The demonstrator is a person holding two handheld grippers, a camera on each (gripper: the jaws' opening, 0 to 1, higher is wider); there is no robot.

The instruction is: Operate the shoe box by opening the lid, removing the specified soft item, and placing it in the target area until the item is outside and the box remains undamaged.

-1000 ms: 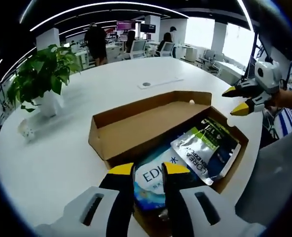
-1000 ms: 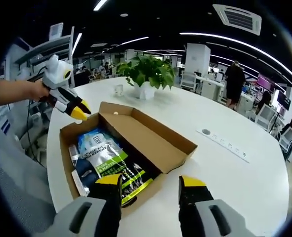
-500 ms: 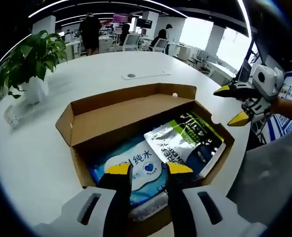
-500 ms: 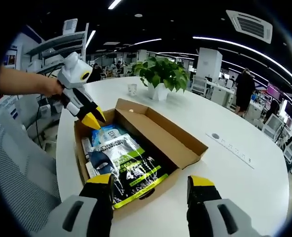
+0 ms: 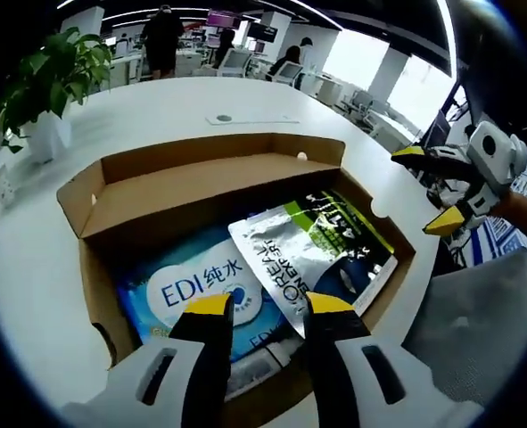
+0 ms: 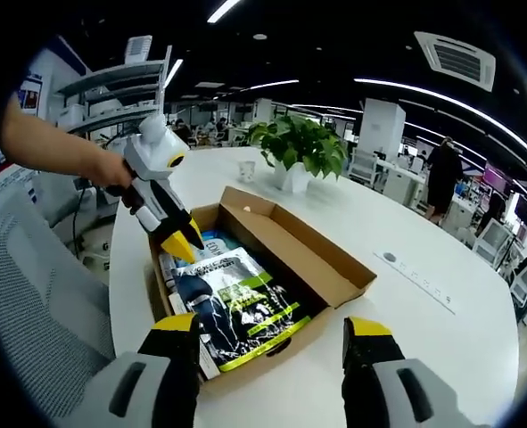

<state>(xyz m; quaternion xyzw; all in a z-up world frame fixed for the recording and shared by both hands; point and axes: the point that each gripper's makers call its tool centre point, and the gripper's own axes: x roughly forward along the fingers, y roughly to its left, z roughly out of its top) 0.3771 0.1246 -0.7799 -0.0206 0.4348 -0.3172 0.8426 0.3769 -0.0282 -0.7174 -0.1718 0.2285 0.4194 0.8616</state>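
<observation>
Both hand-held grippers were released: my left [image 5: 261, 305] hung over the blue pack [image 5: 196, 290] in the box [image 5: 209, 169], my right [image 6: 274, 328] at its near end. Lid open; I judged removal and placing on the counter [image 6: 406, 303] remained.

White round tabletop [image 5: 156, 107], potted green plant [image 5: 40, 80] in a white pot near its far edge, small white cup [image 6: 246, 171] beside the plant, grey mesh chair back [image 6: 22, 294], office desks and standing people [image 6: 443, 176] behind, ceiling light strips [image 6: 441, 98]
</observation>
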